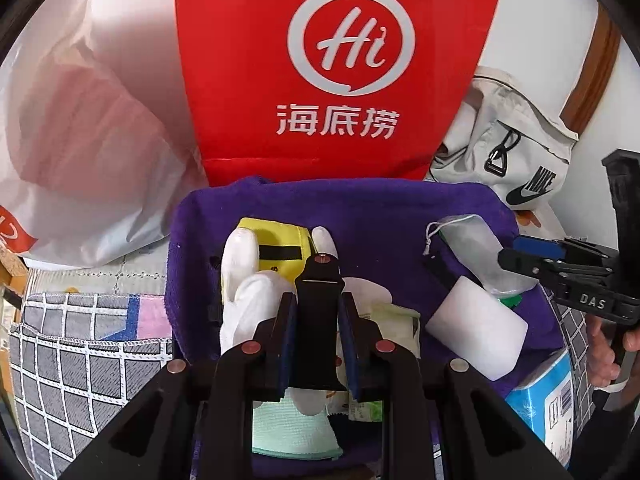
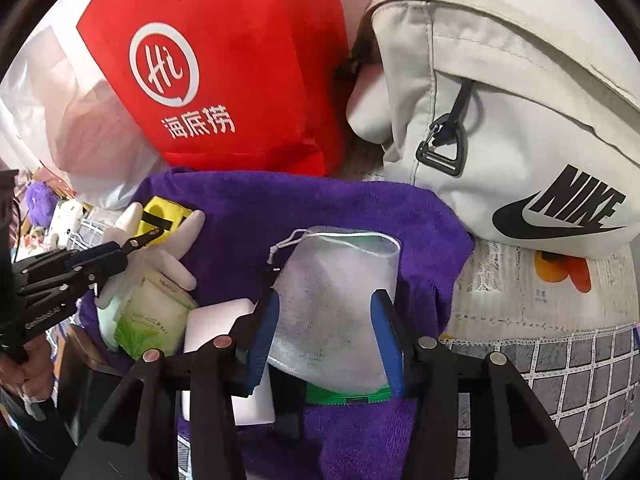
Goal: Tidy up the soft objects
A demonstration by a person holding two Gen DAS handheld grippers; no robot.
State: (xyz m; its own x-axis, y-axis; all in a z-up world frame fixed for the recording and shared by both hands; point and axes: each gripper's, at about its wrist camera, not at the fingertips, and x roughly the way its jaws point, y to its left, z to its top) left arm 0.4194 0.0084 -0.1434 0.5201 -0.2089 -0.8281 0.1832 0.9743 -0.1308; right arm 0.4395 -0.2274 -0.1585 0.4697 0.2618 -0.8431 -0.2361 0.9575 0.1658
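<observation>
A purple towel (image 1: pixel 380 208) lies spread on the bed and carries the soft items. My left gripper (image 1: pixel 318 320) is shut on a black strap-like piece (image 1: pixel 318 292), above a white glove (image 1: pixel 244 280) and a yellow pouch (image 1: pixel 280 248). My right gripper (image 2: pixel 326 336) has its jaws around a white mesh drawstring bag (image 2: pixel 336 280), pads touching its sides. The bag also shows in the left wrist view (image 1: pixel 472 240), with the right gripper (image 1: pixel 520 260) on it. A white foam block (image 1: pixel 480 328) and a green tissue pack (image 2: pixel 156 312) lie on the towel.
A red Haidilao bag (image 1: pixel 332 60) stands behind the towel. A white plastic bag (image 1: pixel 80 140) is to its left, a beige Nike bag (image 2: pixel 520 120) to its right. A blue tissue pack (image 1: pixel 548 400) lies at the right. The checked bedsheet (image 1: pixel 80 360) surrounds the towel.
</observation>
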